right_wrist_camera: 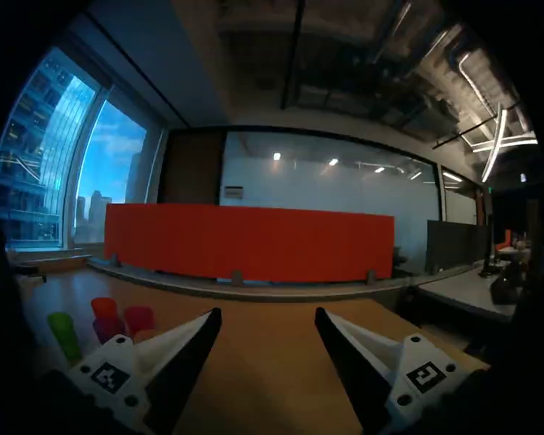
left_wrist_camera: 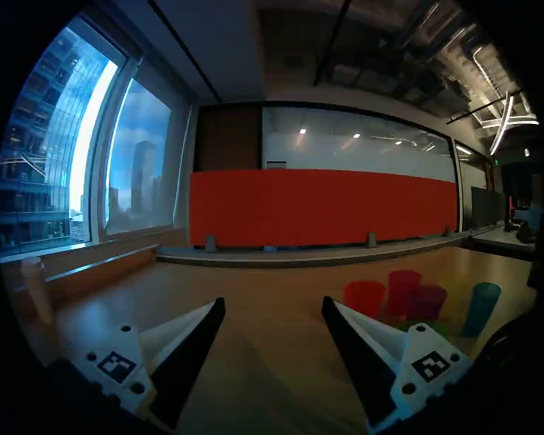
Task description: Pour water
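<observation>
Closest in, my left gripper (left_wrist_camera: 272, 300) is held low and level over the wooden table (left_wrist_camera: 272, 384), pointing straight ahead. Its fingers are spread wide with nothing between them, just bare tabletop in the gap. Same deal with my right gripper (right_wrist_camera: 267, 312): level, aimed forward, fingers wide apart, not gripping anything.

A bit further out are the cups, all standing upright on the table. In the left gripper view they sit ahead and off to the right, past the right-hand finger. There's an orange cup (left_wrist_camera: 364, 297), a red cup (left_wrist_camera: 404, 284) behind it, a purple cup (left_wrist_camera: 429, 301) just beside that, and a teal cup (left_wrist_camera: 482, 306) slightly apart at the far right. In the right gripper view the bunch is off to the left, with a green cup (right_wrist_camera: 63, 335) nearest the edge. It's pretty dim, so I honestly can't tell if any of them has water in it.

Furthest back, a red divider panel (left_wrist_camera: 323, 206) runs along the table's far edge, with big windows (left_wrist_camera: 138, 170) to the left.
</observation>
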